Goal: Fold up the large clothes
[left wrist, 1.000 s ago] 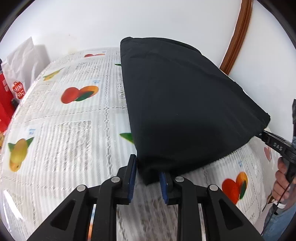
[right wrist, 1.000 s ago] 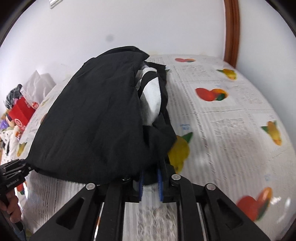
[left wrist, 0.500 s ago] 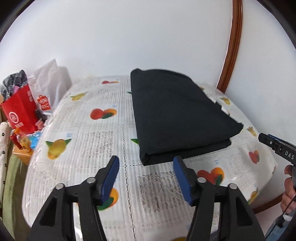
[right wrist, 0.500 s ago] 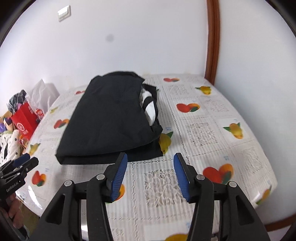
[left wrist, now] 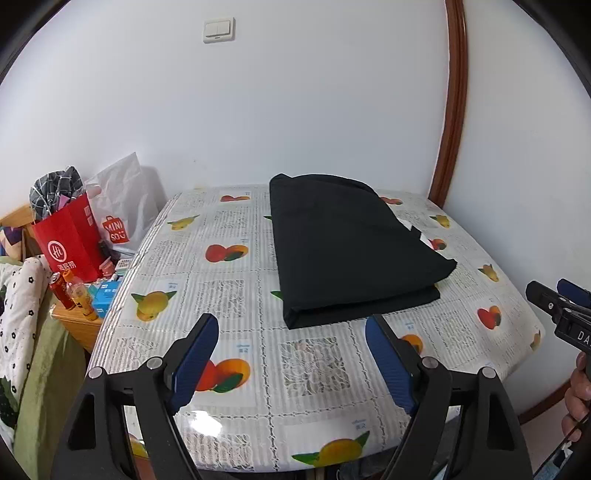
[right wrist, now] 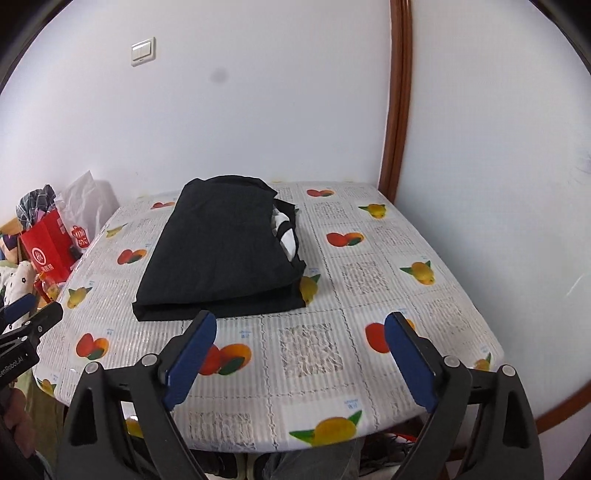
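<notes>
The left tool [left wrist: 288, 363] is held with its blue-padded fingers spread wide and nothing gripped between them; the right tool [right wrist: 301, 363] is likewise spread wide and empty. Both are held above the near edge of the worktop [left wrist: 314, 373], which is covered by a glossy white cloth printed with fruit and lace squares. Just beyond the fingertips of each tool, well clear of them, the folded black garment [left wrist: 347, 247] is seen lying flat on the worktop as a rectangular stack of layers. In the right wrist view, a white-striped inner part [right wrist: 286, 236] is exposed at the garment's right edge. Far to the left of the tools, off the worktop, a red paper shopping bag [left wrist: 70, 245] and a white plastic bag [left wrist: 122, 206] are seen standing against the white wall. A white wall switch [left wrist: 218, 30] is mounted high on the wall ahead.
</notes>
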Demonstrator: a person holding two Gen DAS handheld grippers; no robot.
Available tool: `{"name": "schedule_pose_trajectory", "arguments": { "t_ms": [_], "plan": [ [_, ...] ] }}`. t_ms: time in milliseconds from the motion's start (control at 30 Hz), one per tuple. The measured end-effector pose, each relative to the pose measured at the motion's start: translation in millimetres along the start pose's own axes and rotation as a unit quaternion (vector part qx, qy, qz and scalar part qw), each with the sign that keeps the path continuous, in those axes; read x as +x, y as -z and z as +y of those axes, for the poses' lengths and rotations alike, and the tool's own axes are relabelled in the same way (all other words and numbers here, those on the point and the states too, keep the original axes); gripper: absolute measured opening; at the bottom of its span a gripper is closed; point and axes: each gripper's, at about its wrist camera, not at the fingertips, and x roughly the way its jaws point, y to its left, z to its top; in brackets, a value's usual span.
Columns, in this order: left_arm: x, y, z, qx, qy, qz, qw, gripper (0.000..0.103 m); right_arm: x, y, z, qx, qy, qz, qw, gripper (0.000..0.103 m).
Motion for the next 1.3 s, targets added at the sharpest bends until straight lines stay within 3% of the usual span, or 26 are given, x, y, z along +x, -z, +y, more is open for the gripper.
{"name": "schedule_pose_trajectory", "arguments": {
  "t_ms": [1300],
  "plan": [
    [-4.1, 3.1, -5.4, 0.001, -0.009, -0.007, 0.9999, 0.083, -8.4, 5.7, -6.5, 0.007, 0.022, 0.000, 1.000, 0.093]
  ]
}}
